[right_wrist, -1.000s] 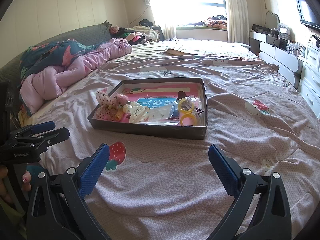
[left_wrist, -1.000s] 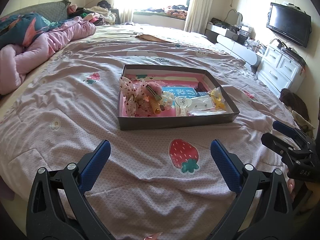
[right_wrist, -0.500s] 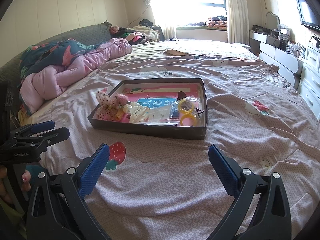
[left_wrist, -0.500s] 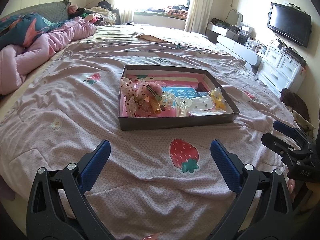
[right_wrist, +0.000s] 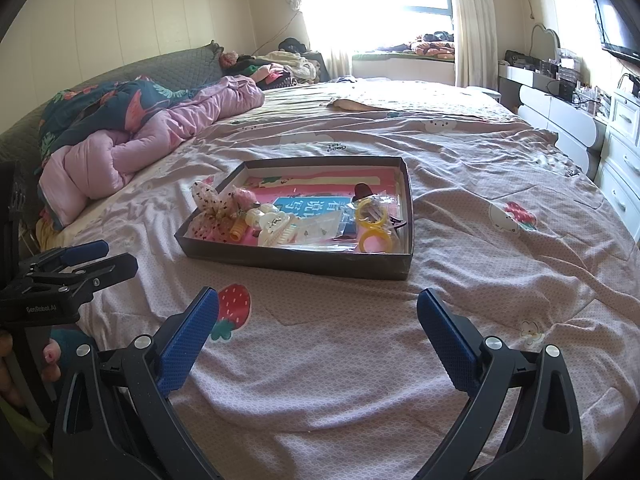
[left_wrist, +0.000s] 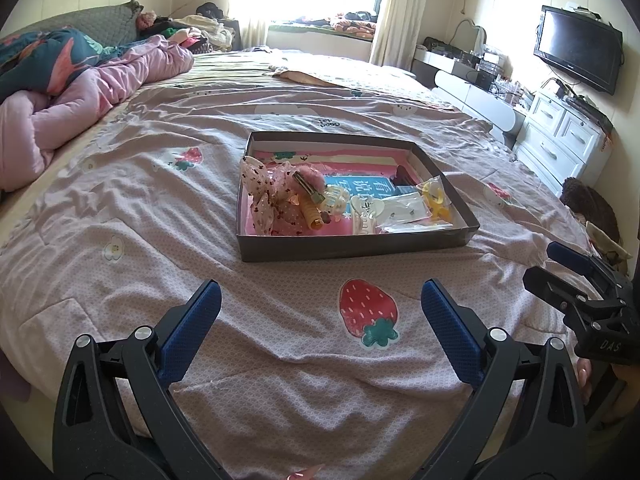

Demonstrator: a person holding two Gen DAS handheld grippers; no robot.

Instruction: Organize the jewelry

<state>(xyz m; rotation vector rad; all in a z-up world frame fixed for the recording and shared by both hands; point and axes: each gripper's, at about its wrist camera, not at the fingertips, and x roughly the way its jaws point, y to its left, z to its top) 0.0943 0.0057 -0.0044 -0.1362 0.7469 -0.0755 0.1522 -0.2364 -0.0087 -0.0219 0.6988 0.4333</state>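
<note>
- Pink quilted bedspread (left_wrist: 132,248) with strawberry prints covers the bed; one strawberry print (left_wrist: 370,314) lies between the left gripper's fingers and the tray.
- Dark cardboard tray (left_wrist: 352,250) sits flat on the bedspread, well ahead of both grippers; it holds all the jewelry and hair pieces.
- Inside, at the tray's left end, a cream dotted bow (left_wrist: 266,192) lies touching an orange hair roller (left_wrist: 310,213) and a white claw clip (left_wrist: 366,212).
- A clear packet (left_wrist: 402,210) with small pieces lies right of the clip; yellow rings (right_wrist: 372,226) in plastic sit at the right end.
- A blue card (left_wrist: 360,186) under the items bears white Chinese characters, too small and partly covered to read surely.
- Left gripper (left_wrist: 320,312) hovers over the bedspread, blue pads wide apart, holding nothing.
- Right gripper (right_wrist: 318,316) also hangs with fingers spread wide and empty; seen from the left camera, its body is marked "DAS".
- In the right view the left gripper's body reads "GenRobot.AI", with a fingertip of the holding hand (right_wrist: 50,360) below it.
- A black television (left_wrist: 578,58) hangs on the wall above white drawers (left_wrist: 560,148).
</note>
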